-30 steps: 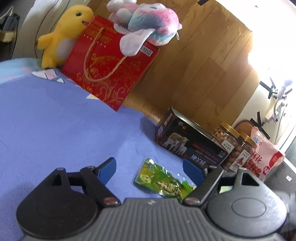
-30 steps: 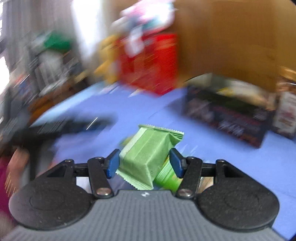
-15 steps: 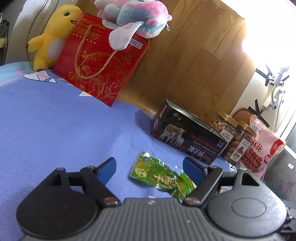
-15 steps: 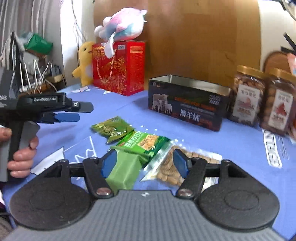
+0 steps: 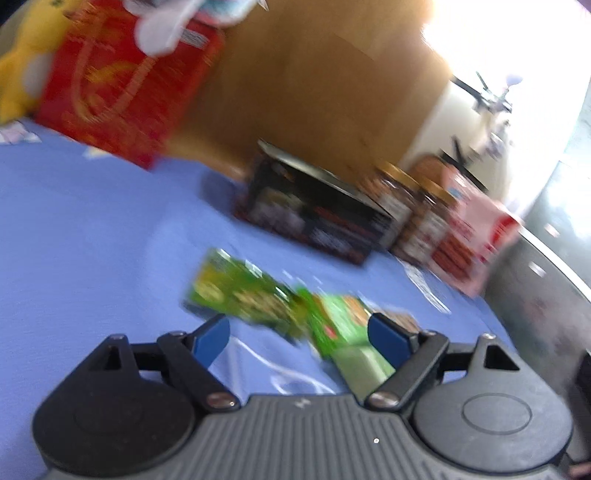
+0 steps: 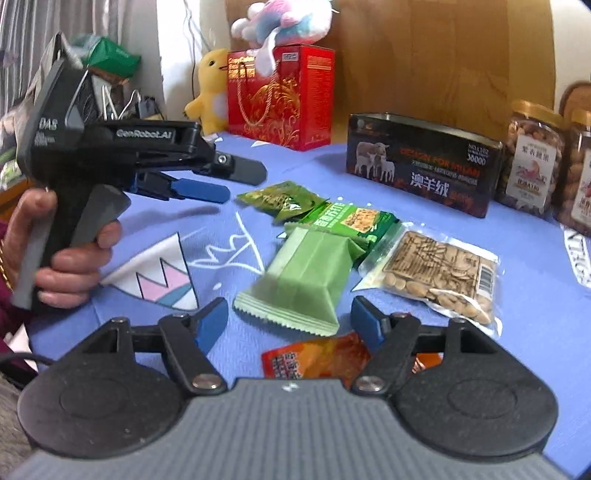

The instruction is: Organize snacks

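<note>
Snacks lie in a loose cluster on the blue cloth (image 6: 406, 177). The pale green bar (image 6: 303, 280), a matte wrapper with zigzag ends, lies flat just ahead of your right gripper (image 6: 288, 317), touching neither blue pad. That gripper's jaws have just been opening and stand wide, with nothing between them. Under its right finger (image 6: 365, 321) peeks a glossy orange-red packet (image 6: 317, 360). Beyond the bar, touching it, is a green cracker pack (image 6: 351, 221), then a crinkled green pouch (image 6: 280, 197); to the right lies a clear bag of seeds (image 6: 436, 273).

Your left gripper (image 5: 299, 334) is also wide and holds nothing; its view is blurred, with the green pouch (image 5: 240, 295) just past its pads. Your left hand (image 6: 62, 251) grips its handle.

Behind the cluster stands a black tin (image 6: 424, 162), open-topped; you can't tell what is inside. Two clear jars (image 6: 532, 155) of nuts with gold lids stand to its right. A red gift box (image 6: 280, 96) carries a plush toy (image 6: 284, 22).
</note>
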A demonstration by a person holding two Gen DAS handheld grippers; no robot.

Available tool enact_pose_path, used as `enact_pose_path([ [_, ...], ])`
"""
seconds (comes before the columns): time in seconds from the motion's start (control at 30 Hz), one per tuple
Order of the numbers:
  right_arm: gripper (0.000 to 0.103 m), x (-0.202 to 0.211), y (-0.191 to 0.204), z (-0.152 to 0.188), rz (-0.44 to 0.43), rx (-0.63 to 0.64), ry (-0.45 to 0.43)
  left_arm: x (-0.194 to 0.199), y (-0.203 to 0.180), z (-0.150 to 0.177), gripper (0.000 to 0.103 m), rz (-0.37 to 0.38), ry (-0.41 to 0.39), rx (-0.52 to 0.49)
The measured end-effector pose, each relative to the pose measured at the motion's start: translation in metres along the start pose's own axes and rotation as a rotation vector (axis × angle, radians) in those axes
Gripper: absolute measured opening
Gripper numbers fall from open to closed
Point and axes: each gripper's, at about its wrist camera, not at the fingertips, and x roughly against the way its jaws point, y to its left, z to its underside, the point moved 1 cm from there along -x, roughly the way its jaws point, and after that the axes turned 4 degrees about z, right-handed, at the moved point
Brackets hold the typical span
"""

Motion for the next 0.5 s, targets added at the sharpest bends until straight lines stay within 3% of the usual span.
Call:
enact_pose_path([
  [0.07,0.077,0.000,0.000,0.002,0.005,0.008,-0.002,0.001,-0.007,0.003,0.087,0.001,0.023,-0.037],
  [0.2,0.079,-0.001,-0.003,0.004,-0.010,-0.010,-0.006,-0.008,-0.014,0.005,0.094,-0.135,0.113,-0.126],
  [0.3,0.080,0.000,-0.004,0.004,-0.019,-0.022,-0.010,-0.011,-0.011,-0.001,0.094,-0.189,0.126,-0.165],
  [0.5,0.080,0.000,-0.005,0.004,-0.023,-0.044,-0.015,-0.018,-0.005,-0.018,0.094,-0.155,0.117,-0.149],
])
